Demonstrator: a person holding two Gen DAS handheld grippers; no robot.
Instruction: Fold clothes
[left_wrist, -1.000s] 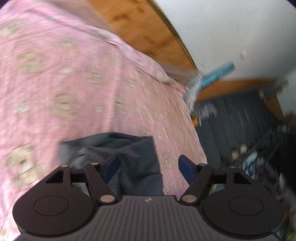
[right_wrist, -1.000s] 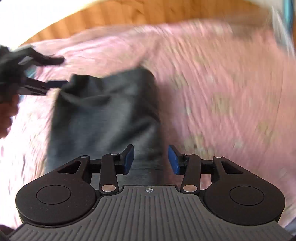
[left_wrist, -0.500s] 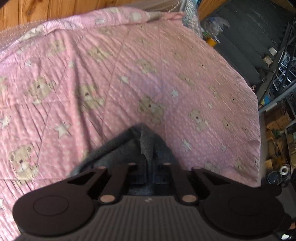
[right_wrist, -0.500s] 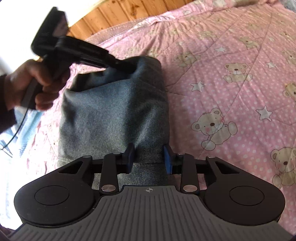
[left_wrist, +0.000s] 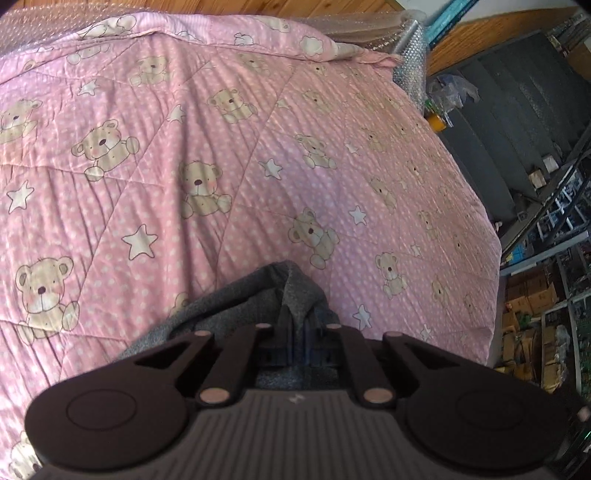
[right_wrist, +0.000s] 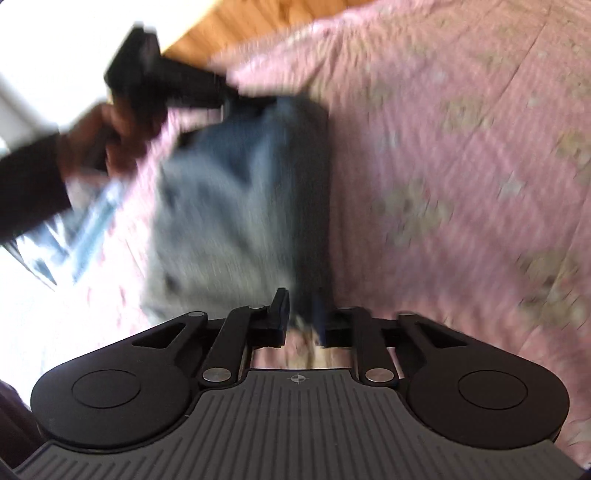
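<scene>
- Item, task's thing: one soft grey knitted garment (right_wrist: 240, 206), lying on the pink quilted bedspread with bears and stars (left_wrist: 258, 155); it filled the centre-left of the right wrist view and showed as a bunched fold at lower centre of the left wrist view.
- Left gripper (left_wrist: 301, 343): I read its jaws as closed tight on a pinched ridge of the grey cloth, at the far upper corner of the garment as the right wrist view showed it, with the person's hand (right_wrist: 110, 133) on its handle.
- Right gripper (right_wrist: 301, 317): its jaws had just been closing, and dark cloth at the near edge sat between the pads; the blur kept me from judging how firm that hold was.
- Handling, as I judged it: light, limp, not fragile; it would sag and bunch between the two holds, so corners or a hem edge were the places to grip, taking every layer.
- Surroundings: wooden panelling along the top of both views; bubble wrap (left_wrist: 410, 74) at the bed's far corner; dark stairs (left_wrist: 517, 122) and cluttered shelving (left_wrist: 554, 295) down the right edge.
- Obstructions: I saw nothing lying on the quilt around the garment; the bed's right edge was near.
</scene>
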